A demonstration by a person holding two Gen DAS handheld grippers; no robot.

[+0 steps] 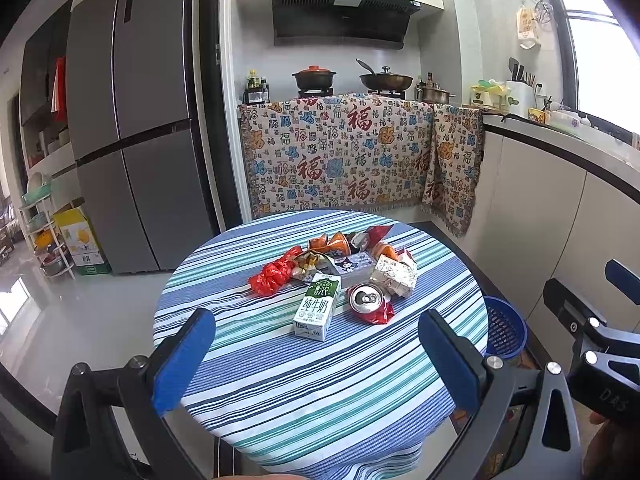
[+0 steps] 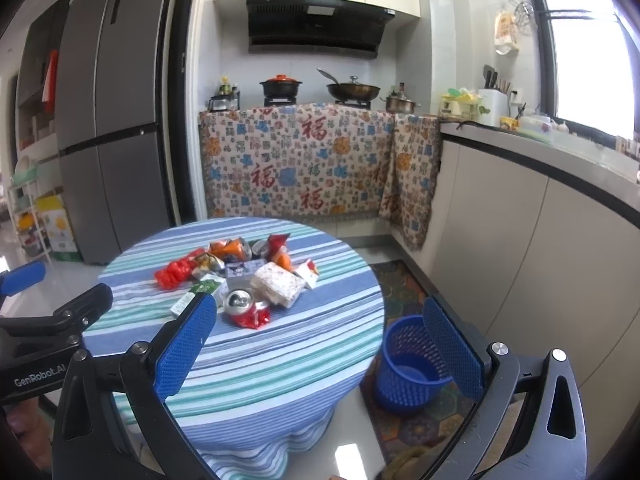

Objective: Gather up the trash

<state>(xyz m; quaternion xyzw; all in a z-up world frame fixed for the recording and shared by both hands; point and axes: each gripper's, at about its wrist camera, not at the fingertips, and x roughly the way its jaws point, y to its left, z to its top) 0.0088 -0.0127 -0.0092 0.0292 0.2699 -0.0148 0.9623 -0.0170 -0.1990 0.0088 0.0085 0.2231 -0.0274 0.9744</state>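
A pile of trash lies in the middle of a round table with a striped cloth [image 1: 320, 392] [image 2: 280, 344]. It holds a green and white milk carton [image 1: 317, 306] [image 2: 206, 286], a crushed red can [image 1: 370, 303] [image 2: 245, 309], a red plastic bag [image 1: 272, 277] [image 2: 176, 272], a crumpled white paper box [image 1: 394, 276] [image 2: 279, 288] and several snack wrappers [image 1: 340, 245] [image 2: 240, 249]. A blue mesh bin [image 2: 412, 364] [image 1: 505, 330] stands on the floor right of the table. My left gripper [image 1: 316, 356] is open and empty above the table's near side. My right gripper [image 2: 320, 344] is open and empty, over the table's right edge.
A grey fridge [image 1: 132, 120] stands at the left. A counter with a patterned cloth [image 1: 340, 152] and pots is behind the table. A white cabinet run [image 2: 540, 240] lines the right side. A patterned mat [image 2: 404, 288] lies under the bin.
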